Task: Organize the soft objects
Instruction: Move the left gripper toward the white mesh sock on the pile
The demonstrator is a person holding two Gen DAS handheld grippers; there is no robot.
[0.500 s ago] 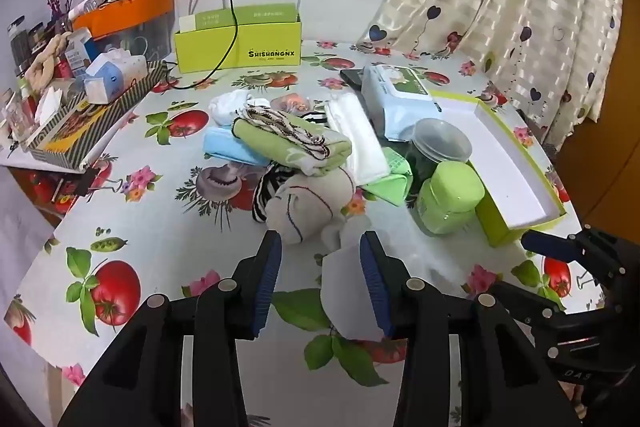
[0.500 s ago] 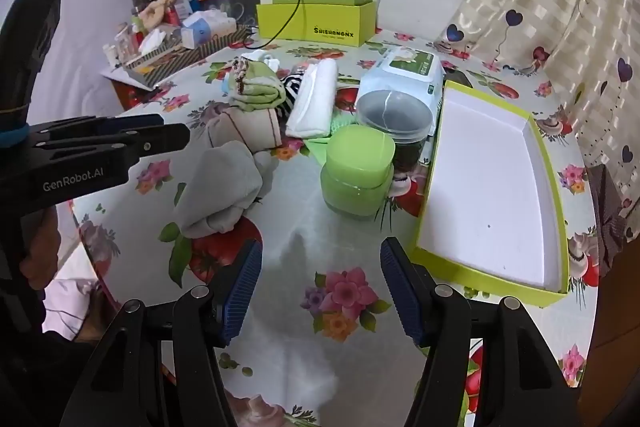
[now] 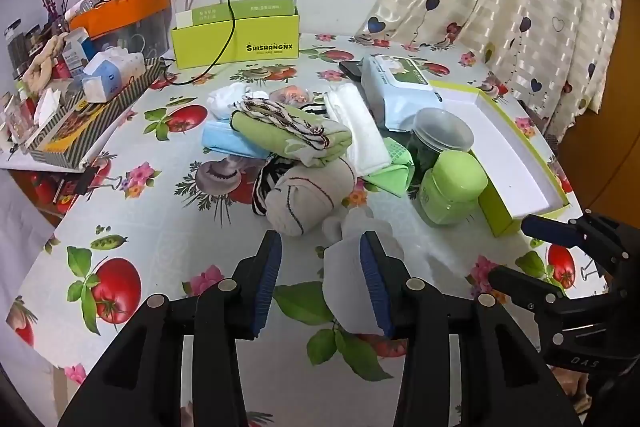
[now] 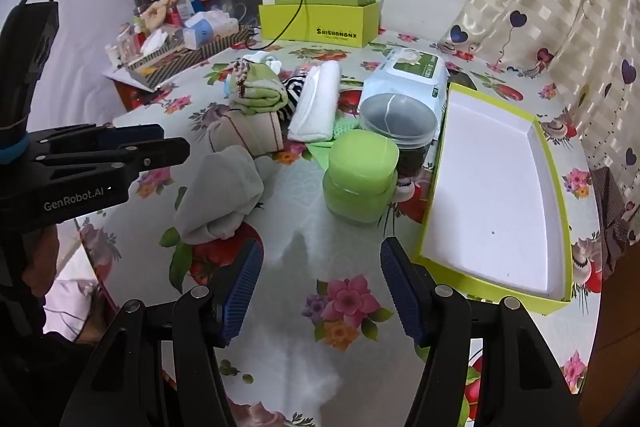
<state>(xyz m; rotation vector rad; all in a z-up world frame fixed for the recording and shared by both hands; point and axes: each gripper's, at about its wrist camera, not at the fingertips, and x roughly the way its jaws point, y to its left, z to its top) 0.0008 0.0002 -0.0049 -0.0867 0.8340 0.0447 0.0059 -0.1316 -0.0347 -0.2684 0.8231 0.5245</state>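
A crumpled grey sock (image 3: 348,267) (image 4: 224,195) lies on the fruit-print tablecloth. My left gripper (image 3: 318,259) hangs open just above it, its right finger over the sock's edge and its pads not pressing. Behind the sock is a pile of soft things: a rolled beige sock (image 3: 308,199), a green towel with brown trim (image 3: 292,135), a blue cloth (image 3: 228,143), a white folded cloth (image 3: 360,131), a light green cloth (image 3: 394,167). My right gripper (image 4: 322,267) is open over bare tablecloth, with nothing between its fingers.
A green-lidded jar (image 4: 360,179) and a clear-lidded jar (image 4: 396,123) stand beside a lime-edged white tray (image 4: 496,187). A wet-wipes pack (image 4: 412,75) lies behind them. A lime box (image 3: 236,35) and cluttered boxes (image 3: 100,91) sit at the back left.
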